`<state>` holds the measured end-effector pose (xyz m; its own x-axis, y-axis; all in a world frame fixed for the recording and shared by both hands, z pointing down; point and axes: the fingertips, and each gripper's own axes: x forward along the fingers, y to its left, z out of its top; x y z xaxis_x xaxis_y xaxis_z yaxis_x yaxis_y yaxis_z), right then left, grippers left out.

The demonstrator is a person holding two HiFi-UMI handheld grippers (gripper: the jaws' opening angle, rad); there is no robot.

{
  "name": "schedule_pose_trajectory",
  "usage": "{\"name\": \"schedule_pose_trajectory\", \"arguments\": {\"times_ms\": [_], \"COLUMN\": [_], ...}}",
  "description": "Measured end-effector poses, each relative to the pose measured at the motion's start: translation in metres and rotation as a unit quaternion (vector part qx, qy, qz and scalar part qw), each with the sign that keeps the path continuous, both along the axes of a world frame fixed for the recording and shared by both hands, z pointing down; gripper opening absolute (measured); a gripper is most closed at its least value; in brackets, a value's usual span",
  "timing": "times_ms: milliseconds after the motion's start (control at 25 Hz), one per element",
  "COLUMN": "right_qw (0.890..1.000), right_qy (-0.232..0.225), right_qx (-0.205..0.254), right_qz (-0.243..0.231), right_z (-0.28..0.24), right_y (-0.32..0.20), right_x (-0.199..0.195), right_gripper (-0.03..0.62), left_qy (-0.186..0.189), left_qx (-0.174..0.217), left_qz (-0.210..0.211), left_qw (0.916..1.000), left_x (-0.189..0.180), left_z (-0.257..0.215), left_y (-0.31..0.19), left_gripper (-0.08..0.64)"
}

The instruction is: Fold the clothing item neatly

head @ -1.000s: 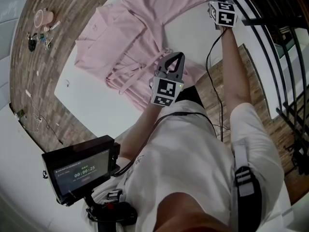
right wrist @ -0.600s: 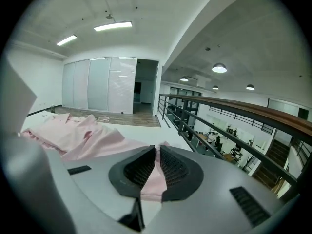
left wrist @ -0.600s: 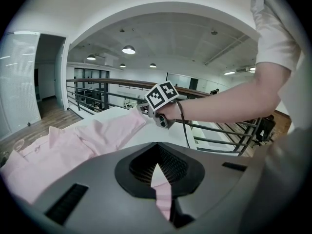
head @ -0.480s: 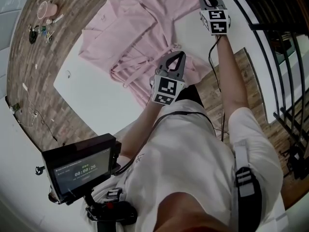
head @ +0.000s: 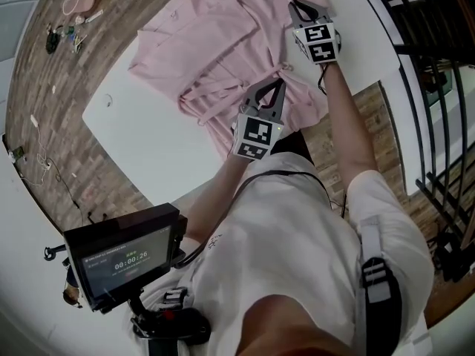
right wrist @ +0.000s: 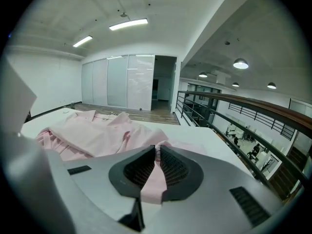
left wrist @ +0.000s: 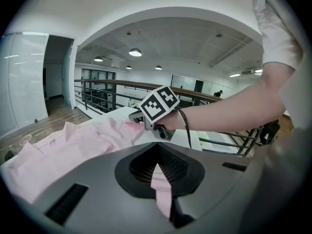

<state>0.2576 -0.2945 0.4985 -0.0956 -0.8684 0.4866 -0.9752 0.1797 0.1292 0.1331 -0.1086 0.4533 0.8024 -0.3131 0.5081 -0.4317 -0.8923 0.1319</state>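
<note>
now left hand-held gripper (head: 275,87) and right hand-held gripper (head: 297,6) — each clamped on pink shirt (head: 211,43).

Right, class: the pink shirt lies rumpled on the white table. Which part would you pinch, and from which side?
Probably a free edge. The pink shirt is thin and lies mostly flat, so only its borders can be pinched. Come in low from the near side, as the left gripper and right gripper do, each shut on cloth.

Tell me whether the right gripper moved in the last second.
Yes. Shut on the pink shirt, the right gripper has moved left from the edge of the white table to over the shirt.
</note>
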Motion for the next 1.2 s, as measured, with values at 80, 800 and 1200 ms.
{"name": "schedule_pose_trajectory", "arguments": {"times_ms": [80,800,1200], "right_qw": [1.000,0.999,0.997], "right_qy": [0.002,0.006,0.004], "right_qx": [-0.005,-0.015,-0.019], "right_qz": [-0.010,-0.048,-0.068], "right_z": [0.003,0.009,0.011], "right_y": [-0.003,-0.018,-0.015], "right_x": [-0.014,-0.090,-0.125], "right_gripper": [0.038,0.038,0.038], "left_qy": [0.002,0.008,0.012], "left_qx": [-0.002,-0.008,-0.004], "left_qz": [-0.004,-0.032,-0.041], "left_qw": [1.0000,0.9994,0.9991], "left_x": [-0.008,-0.063,-0.085], "left_z": [0.001,0.004,0.004], "left_y": [-0.003,-0.018,-0.020], "left_gripper": [0.003,0.003,0.003]}}
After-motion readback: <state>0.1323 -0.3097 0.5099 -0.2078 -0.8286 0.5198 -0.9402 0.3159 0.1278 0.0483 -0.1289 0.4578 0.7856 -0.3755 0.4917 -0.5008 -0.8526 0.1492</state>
